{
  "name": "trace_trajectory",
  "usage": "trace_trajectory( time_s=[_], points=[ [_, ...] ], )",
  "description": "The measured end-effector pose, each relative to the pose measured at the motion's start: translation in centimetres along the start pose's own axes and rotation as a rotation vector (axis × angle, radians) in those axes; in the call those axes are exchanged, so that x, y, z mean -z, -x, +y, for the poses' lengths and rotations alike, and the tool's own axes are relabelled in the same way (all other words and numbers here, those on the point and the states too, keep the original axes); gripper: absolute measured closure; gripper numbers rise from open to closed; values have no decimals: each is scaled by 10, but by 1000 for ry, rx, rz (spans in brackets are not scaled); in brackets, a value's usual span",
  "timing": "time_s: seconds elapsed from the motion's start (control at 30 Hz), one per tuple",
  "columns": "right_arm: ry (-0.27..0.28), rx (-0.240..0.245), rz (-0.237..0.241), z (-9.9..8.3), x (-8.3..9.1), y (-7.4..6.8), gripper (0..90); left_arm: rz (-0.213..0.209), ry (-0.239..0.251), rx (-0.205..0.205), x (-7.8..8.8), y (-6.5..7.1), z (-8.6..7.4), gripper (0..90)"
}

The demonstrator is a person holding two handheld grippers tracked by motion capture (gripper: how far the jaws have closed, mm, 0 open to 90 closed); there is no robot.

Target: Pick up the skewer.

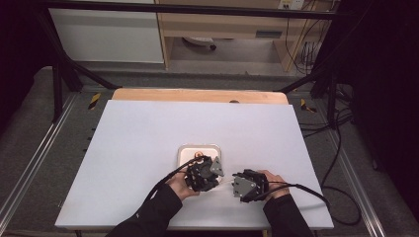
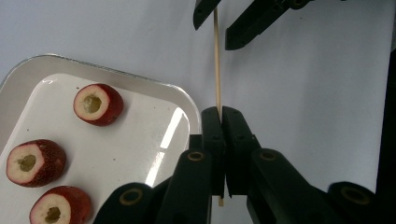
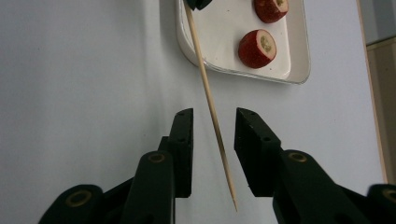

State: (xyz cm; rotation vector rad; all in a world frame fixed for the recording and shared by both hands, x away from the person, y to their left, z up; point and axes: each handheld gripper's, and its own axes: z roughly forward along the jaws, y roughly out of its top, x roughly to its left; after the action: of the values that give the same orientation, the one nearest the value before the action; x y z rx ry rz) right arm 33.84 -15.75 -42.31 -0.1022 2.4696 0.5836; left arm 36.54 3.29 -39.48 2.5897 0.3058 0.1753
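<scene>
Wooden skewer (image 2: 217,65) clamped by left gripper (image 2: 221,116); right gripper (image 3: 213,123) brackets it.

On the counter (image 1: 128,148) we find the tray (image 1: 184,150) near the middle, with cut fruit pieces (image 2: 98,104) lying in it. Our left tongs (image 2: 222,122) sit at the tray's near right corner, our right tongs (image 3: 213,154) just right of them. The skewer (image 3: 210,102) runs between the two, its end passing between the right tongs.

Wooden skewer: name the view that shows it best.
The right gripper view: the wooden skewer runs nearly full length, pointed tip included. The left gripper view shows a shorter stretch, clamped. In the high view it is too small to tell.
</scene>
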Motion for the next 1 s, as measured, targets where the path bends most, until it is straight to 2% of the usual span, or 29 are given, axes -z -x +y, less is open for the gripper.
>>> trace_trajectory(
  time_s=[0.03, 0.2, 0.37, 0.53, 0.6, 0.7, 0.8, 0.93, 1.0],
  points=[
    [-7, 4, 2, 0, 0, -1, 704, -2, 0, 1, 0, 0, 0, 882],
    [-15, 86, 6, 0, -2, -2, 785, -10, -1, -1, 0, 1, 0, 882],
    [-18, 122, 9, 0, -1, -2, 858, -15, 0, -4, -1, 2, -1, 882],
    [-26, 167, 0, 1, 1, -3, 878, -19, 2, 3, 0, 0, -1, 879],
    [-37, 188, 2, 2, 1, -3, 883, -8, 3, 4, 0, -1, -1, 867],
    [-46, 204, -5, 5, 2, -2, 884, 12, -28, 9, 0, -2, 0, 791],
    [-71, 226, -14, 7, 2, -1, 884, 10, -68, 11, -3, -4, 3, 752],
    [-107, 268, -24, 12, 1, -1, 885, 8, -125, 29, -9, -4, 9, 767],
    [-128, 265, -28, 14, 1, -3, 885, 14, -157, 35, -12, -4, 11, 792]
  ],
)
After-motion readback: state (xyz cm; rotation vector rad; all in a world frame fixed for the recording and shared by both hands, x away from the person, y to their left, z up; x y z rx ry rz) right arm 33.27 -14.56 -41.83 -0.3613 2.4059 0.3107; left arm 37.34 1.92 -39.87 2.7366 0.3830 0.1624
